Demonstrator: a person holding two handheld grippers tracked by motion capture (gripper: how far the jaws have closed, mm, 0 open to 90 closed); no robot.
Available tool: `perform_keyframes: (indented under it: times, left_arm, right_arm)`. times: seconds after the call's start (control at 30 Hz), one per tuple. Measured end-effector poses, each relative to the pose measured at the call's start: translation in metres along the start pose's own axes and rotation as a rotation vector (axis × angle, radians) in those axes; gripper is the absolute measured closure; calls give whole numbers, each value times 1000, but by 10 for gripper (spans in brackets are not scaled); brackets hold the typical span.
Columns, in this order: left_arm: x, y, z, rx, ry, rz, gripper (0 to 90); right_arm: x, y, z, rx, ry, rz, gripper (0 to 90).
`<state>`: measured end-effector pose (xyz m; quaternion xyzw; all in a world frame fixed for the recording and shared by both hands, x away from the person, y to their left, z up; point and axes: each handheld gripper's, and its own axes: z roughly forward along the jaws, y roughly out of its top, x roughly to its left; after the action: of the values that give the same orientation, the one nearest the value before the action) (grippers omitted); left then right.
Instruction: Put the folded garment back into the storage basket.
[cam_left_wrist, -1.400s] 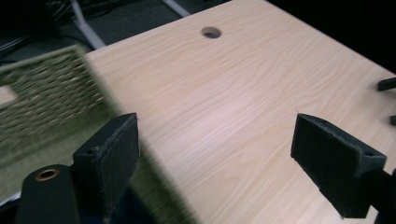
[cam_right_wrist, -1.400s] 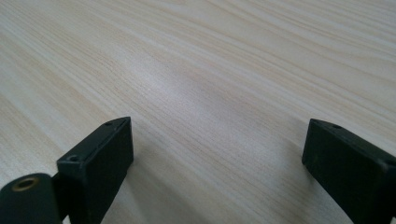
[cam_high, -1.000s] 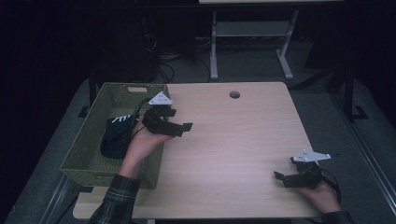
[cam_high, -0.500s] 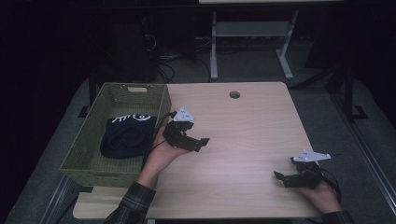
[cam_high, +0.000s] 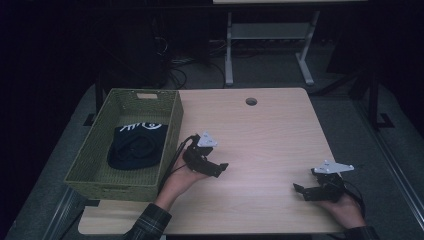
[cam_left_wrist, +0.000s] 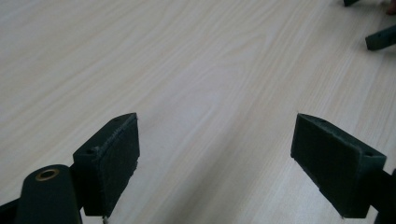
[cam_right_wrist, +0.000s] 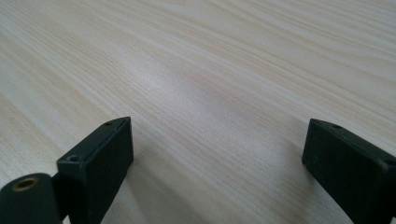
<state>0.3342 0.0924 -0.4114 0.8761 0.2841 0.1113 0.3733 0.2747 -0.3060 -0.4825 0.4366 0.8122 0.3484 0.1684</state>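
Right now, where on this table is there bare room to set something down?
The table is bare between the left gripper and right gripper, and across the far half around the cable hole. The green basket is crowded by the dark cap.

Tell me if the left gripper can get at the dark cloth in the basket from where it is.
Probably yes. The left gripper, open and holding nothing, hangs over the table just right of the green basket. The basket is open-topped and the dark cloth lies uncovered, though the near wall must be cleared.

Dark garment in basket: type unclear.
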Motion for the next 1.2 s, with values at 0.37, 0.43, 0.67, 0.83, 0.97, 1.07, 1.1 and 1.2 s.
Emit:
perform_keyframes:
  times: [0.37, 0.43, 0.67, 0.83, 0.97, 1.07, 1.1, 1.2]
  left_arm:
    - [-10, -21, 19, 37, -8, 25, 146]
    - [-11, -25, 24, 50, -8, 27, 145]
    - [-12, -39, 37, 93, 16, 31, 141]
    - [-10, -45, 40, 73, 17, 7, 133]
    - [-8, -54, 40, -3, 10, 13, 125]
    - [-8, -54, 40, -2, 9, 14, 127]
    - [-7, -54, 40, -2, 9, 16, 126]
    - [-7, -54, 40, -3, 9, 15, 127]
  right_arm:
    - [0, 0, 0, 0, 0, 0, 85]
    - [0, 0, 0, 0, 0, 0, 85]
    - [0, 0, 0, 0, 0, 0, 85]
    - [0, 0, 0, 0, 0, 0, 85]
    - [0, 0, 0, 0, -1, 0, 85]
    - [0, 0, 0, 0, 0, -1, 85]
    - [0, 0, 0, 0, 0, 0, 85]
    - [0, 0, 0, -3, -2, -5, 85]
